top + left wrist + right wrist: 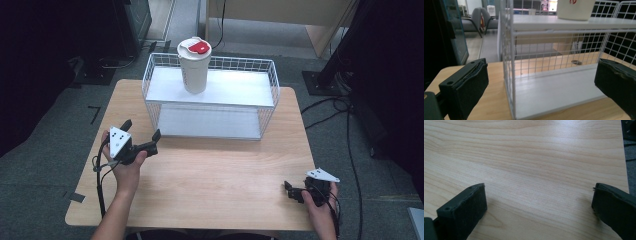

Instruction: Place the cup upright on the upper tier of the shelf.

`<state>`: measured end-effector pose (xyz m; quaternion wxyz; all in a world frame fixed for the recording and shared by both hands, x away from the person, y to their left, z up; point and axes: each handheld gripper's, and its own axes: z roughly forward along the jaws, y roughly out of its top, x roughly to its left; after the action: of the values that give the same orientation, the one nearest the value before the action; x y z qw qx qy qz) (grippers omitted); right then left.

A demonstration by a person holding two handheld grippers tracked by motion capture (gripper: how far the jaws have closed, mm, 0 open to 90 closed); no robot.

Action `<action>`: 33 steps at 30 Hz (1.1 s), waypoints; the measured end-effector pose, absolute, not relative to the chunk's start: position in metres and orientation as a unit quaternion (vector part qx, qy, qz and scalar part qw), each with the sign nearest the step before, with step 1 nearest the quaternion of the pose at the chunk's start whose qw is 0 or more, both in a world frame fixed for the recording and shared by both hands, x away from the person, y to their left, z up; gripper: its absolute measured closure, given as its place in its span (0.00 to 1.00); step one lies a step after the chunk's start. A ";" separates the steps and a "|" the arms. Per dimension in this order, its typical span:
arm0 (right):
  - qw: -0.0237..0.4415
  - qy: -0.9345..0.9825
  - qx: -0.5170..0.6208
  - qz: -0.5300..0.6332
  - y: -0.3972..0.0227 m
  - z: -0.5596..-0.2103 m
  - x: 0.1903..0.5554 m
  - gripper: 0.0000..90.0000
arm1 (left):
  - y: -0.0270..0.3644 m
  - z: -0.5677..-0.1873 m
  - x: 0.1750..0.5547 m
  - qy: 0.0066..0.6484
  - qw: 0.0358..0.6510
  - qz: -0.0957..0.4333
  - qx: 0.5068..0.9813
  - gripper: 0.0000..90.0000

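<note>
Nearest the lens in the left gripper view, 2 black padded jaws are standing wide apart with nothing between them, framing the white wire shelf rack (pixel 554 75). In the high view the left gripper (pixel 142 135) is hovering just in front of that rack's left end, jaws spread, pointing toward it. The right gripper (pixel 291 190) is resting low near the right front corner of the wooden table (pixel 215 185), and the right gripper view is showing its jaws parted over bare wood grain, holding nothing.

The white cup with a red lid tab (pixel 194 65) is standing upright on the rack's upper shelf, toward the left half, well apart from both grippers. Its base is showing at the top of the left gripper view, above the line of the jaws.

Judging from this, the work is sitting at its very start: the cup is untouched and no grasp is made. What is left looks like everything, beginning with the left gripper rising and reaching in to close around the cup.
</note>
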<state>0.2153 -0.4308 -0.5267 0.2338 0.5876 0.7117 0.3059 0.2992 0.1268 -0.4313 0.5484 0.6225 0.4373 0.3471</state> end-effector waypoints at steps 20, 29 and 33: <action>0.233 0.712 0.588 0.305 -0.431 -0.527 0.215 0.00 | 0.183 -0.482 0.263 0.481 0.498 0.318 0.648 0.00; 0.233 0.711 0.589 0.305 -0.431 -0.527 0.215 0.00 | 0.210 -0.501 0.251 0.507 0.456 0.301 0.667 0.00; 0.234 0.711 0.588 0.305 -0.431 -0.527 0.215 0.00 | 0.218 -0.506 0.248 0.513 0.425 0.297 0.684 0.00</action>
<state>0.2152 -0.4305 -0.5266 0.2336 0.5885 0.7114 0.3049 0.2483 0.2185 -0.5056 0.4248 0.6843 0.5128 0.2971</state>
